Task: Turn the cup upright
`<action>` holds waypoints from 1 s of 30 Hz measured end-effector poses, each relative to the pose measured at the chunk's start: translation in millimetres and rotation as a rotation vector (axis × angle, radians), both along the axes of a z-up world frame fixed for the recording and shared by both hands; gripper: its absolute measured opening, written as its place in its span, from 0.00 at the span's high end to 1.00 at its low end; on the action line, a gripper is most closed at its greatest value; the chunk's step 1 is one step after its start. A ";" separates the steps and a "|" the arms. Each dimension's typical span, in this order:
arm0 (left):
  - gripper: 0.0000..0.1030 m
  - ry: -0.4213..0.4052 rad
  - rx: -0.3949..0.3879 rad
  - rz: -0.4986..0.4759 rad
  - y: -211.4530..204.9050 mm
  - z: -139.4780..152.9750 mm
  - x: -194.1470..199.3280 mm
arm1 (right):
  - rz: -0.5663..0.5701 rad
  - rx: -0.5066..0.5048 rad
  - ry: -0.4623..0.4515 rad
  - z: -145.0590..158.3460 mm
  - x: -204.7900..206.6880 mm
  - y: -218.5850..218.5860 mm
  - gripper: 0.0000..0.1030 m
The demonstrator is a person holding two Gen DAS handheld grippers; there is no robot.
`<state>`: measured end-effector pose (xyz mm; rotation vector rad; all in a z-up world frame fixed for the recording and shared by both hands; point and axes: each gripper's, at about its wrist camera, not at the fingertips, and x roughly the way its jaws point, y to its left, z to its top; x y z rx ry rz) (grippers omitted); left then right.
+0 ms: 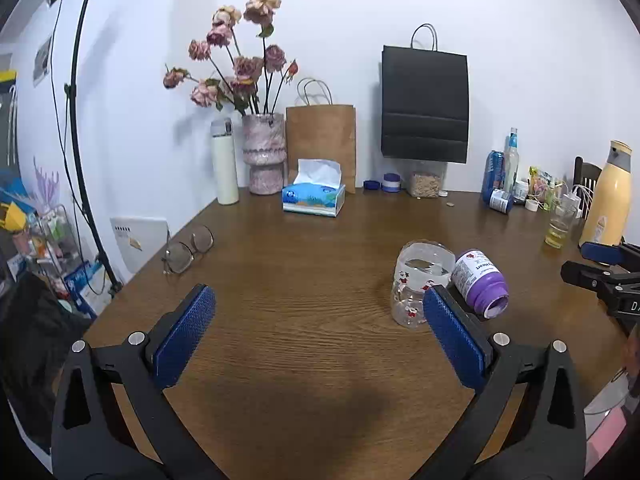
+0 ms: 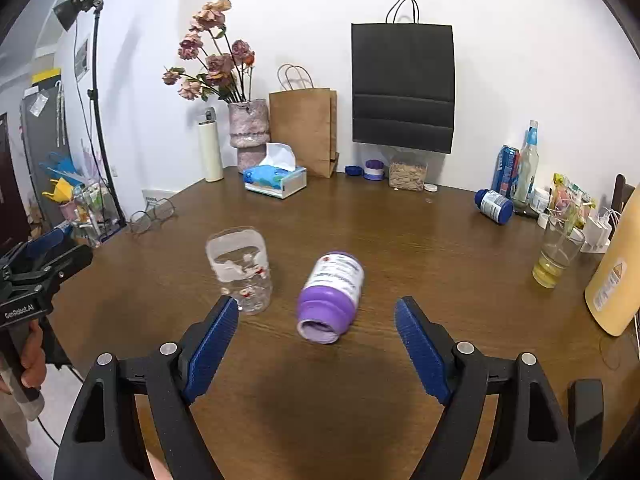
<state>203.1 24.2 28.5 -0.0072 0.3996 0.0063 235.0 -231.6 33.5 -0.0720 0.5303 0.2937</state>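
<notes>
A clear plastic cup [image 1: 416,284] with small red figures stands on the brown table, its wide end up; it also shows in the right wrist view [image 2: 242,270]. A purple bottle [image 2: 330,296] lies on its side beside it, open mouth toward me; it shows in the left wrist view [image 1: 480,282] too. My left gripper [image 1: 318,308] is open, low over the table, left of the cup. My right gripper [image 2: 316,320] is open, its fingers either side of the bottle's mouth, a little short of it. The right gripper [image 1: 600,268] appears at the left view's right edge, the left gripper [image 2: 36,268] at the right view's left edge.
Glasses [image 1: 186,250] lie at the table's left edge. At the back stand a tissue box [image 1: 314,196], vase of flowers [image 1: 264,152], white flask [image 1: 224,164], paper bags [image 1: 320,144]. At right are a drinking glass [image 2: 556,256], yellow thermos [image 2: 616,272], bottles [image 2: 516,168].
</notes>
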 end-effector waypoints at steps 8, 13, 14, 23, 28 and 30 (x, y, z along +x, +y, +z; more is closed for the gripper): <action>0.00 -0.115 0.022 0.066 -5.2 -1.6 -99.2 | 0.024 0.079 -0.171 -2.8 -106.9 -6.2 0.17; 0.00 -0.184 0.108 -0.030 -23.7 -20.6 -177.0 | -0.003 0.071 -0.222 -21.8 -192.6 -2.5 0.17; 0.00 -0.202 0.121 -0.040 -25.6 -22.4 -185.2 | -0.010 0.069 -0.233 -26.2 -208.3 -1.1 0.17; 0.00 -0.194 0.018 -0.015 -7.1 -26.5 -197.8 | 0.016 0.056 -0.244 -34.1 -231.7 11.6 0.17; 0.00 -0.217 0.028 -0.028 -10.7 -24.7 -201.9 | 0.014 0.065 -0.242 -36.8 -232.9 6.4 0.17; 0.00 -0.217 0.028 -0.033 -10.6 -24.6 -202.5 | 0.015 0.062 -0.246 -36.9 -233.9 7.4 0.17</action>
